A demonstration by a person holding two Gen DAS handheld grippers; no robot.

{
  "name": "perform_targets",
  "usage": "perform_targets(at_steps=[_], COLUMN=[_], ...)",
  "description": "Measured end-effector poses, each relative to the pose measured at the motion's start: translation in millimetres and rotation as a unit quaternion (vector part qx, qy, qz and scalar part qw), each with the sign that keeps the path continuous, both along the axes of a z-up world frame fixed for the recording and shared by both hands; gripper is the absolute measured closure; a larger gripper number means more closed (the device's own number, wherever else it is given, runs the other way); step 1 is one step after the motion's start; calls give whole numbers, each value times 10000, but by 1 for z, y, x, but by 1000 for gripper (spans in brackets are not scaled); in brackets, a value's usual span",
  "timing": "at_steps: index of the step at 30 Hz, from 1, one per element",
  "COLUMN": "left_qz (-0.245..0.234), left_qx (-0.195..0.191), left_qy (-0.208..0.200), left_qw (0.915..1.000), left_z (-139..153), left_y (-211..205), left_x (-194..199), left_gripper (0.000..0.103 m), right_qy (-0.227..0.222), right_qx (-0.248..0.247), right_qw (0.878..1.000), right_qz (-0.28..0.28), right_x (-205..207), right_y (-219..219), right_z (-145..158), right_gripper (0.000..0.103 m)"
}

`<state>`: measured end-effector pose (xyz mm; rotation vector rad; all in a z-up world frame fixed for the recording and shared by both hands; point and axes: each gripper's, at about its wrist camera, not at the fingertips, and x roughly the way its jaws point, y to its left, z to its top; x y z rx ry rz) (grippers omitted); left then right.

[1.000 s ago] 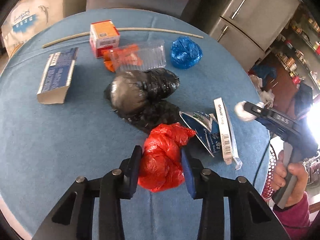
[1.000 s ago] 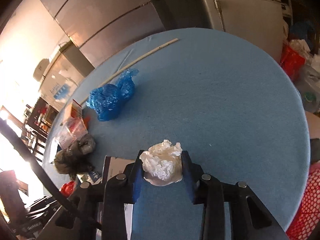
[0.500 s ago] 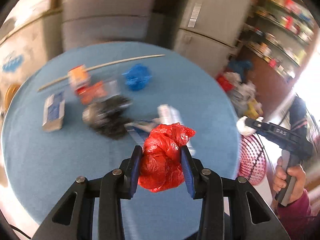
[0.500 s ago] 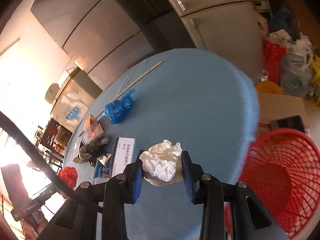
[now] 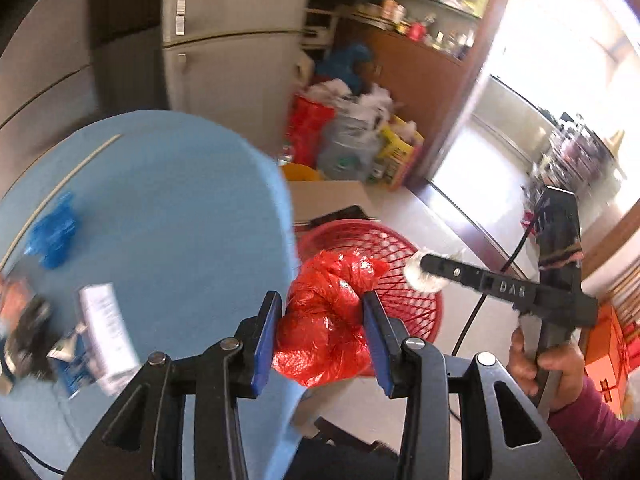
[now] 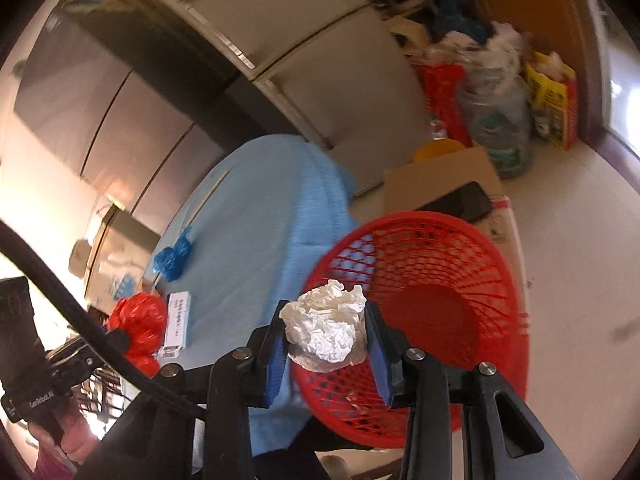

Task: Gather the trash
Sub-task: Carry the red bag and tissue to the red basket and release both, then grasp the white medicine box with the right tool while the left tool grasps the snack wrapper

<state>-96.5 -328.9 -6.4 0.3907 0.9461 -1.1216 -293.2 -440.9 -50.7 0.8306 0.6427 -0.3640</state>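
The left tongs (image 5: 320,336) are clamped on a red plastic bag (image 5: 326,320), which sits squarely between the two blue pads and bulges out ahead of them. The bag is crumpled, shiny and creased, bunched into a loose ball, and it hangs just past the rim of the blue desk (image 5: 180,208), in front of the red basket (image 5: 400,280) on the floor.

The right tongs (image 6: 326,340) are clamped on a wad of white paper (image 6: 326,326), gripped on both sides by the pads. The paper is crushed into a rough ball with sharp folds. It hangs at the near rim of the basket (image 6: 440,292), whose mesh walls and solid bottom show behind it.

Left on the desk are a blue bag (image 6: 172,258), a white box (image 6: 178,324) and a thin stick (image 5: 60,188).
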Motion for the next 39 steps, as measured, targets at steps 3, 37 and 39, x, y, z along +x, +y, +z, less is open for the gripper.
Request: perform_targets(at_steps=[3, 37, 39], left_qz=[-75, 3193, 3146], left_qx=[40, -220, -283], left_qy=[35, 154, 266], left_qw=[10000, 9473, 9484], left_z=[-3, -49, -52], left_y=[-24, 292, 291], left_x=[-2, 109, 115], left_gripper=[39, 34, 34], right_qy=[-64, 539, 684], right_qx=[203, 630, 578], right_qw=[9997, 9677, 9670], right_qz=[-80, 2382, 2387], right_x=[-11, 259, 277], right_y=[-11, 170, 175], right_z=[-6, -16, -19], right_gripper=[62, 31, 31])
